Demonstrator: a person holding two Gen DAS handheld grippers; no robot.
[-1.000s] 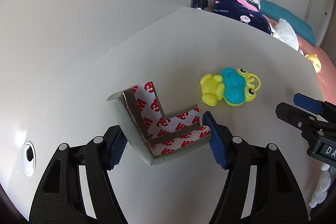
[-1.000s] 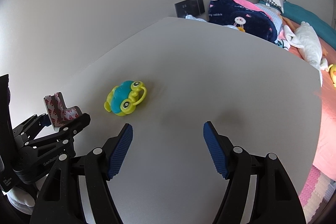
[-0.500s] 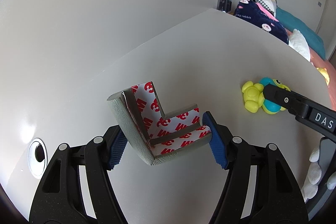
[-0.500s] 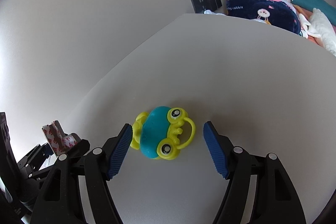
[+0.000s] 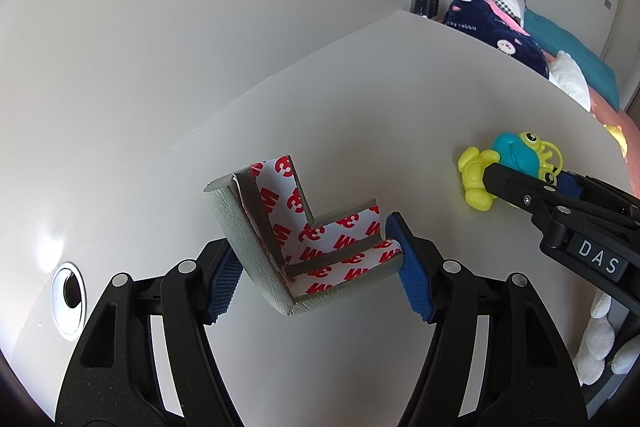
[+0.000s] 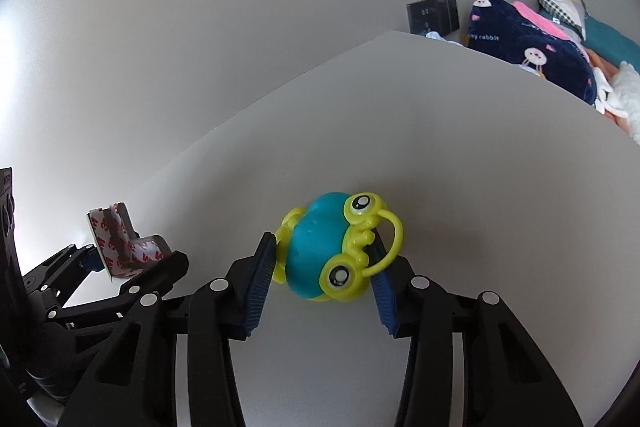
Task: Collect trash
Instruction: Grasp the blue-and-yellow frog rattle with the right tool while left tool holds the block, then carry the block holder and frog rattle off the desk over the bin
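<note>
Left view only: a cable hole (image 5: 69,295) in the table (image 5: 420,99), left of the corner guard (image 5: 304,239).
Right view only: frog toy's (image 6: 338,247) eyes and ring.
Left gripper (image 5: 316,277): jaws half-closed, clamping the corner guard above the table.
Right gripper (image 6: 320,281): jaws narrowed, pressing the frog toy's sides, right of the corner guard.

A navy rabbit-print blanket (image 6: 532,55) lies beyond the white table (image 6: 460,167).
</note>
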